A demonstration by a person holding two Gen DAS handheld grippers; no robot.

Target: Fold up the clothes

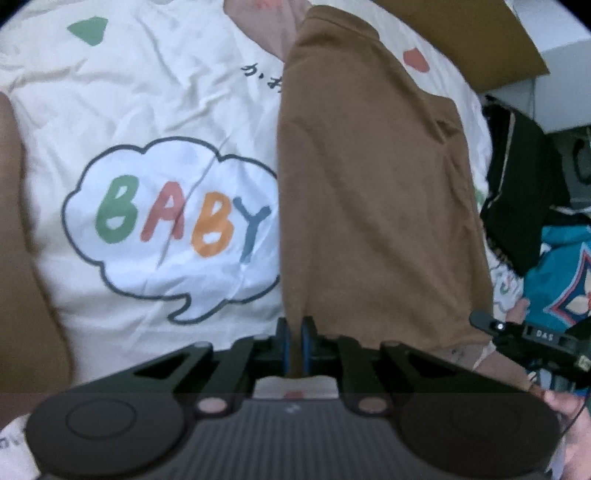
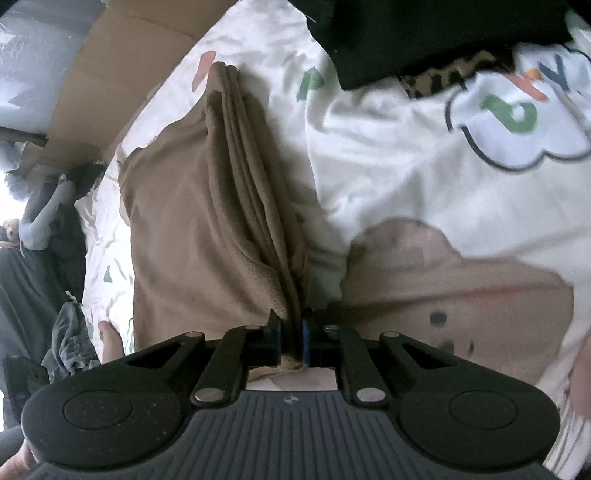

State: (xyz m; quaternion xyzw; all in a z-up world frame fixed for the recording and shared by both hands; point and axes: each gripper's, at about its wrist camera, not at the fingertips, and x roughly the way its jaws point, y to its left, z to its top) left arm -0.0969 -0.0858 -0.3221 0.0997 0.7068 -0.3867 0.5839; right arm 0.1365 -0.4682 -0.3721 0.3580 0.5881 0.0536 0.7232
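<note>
A brown garment (image 1: 373, 192) lies on a cream bedsheet (image 1: 122, 103) printed with a "BABY" speech bubble. My left gripper (image 1: 294, 332) is shut on the garment's near edge, brown cloth pinched between its blue pads. In the right wrist view the same brown garment (image 2: 207, 229) hangs in folds, bunched into several pleats that run down into my right gripper (image 2: 293, 332), which is shut on it. The right gripper's body (image 1: 524, 334) shows at the lower right of the left wrist view.
A flat cardboard sheet (image 1: 476, 40) lies along the bed's far side. Black clothing (image 1: 524, 192) and a teal printed garment (image 1: 557, 280) are piled at the right. More black cloth (image 2: 436, 33) and a leopard-print piece (image 2: 443, 79) lie at the top of the right view. Grey clothes (image 2: 70, 343) sit at its left.
</note>
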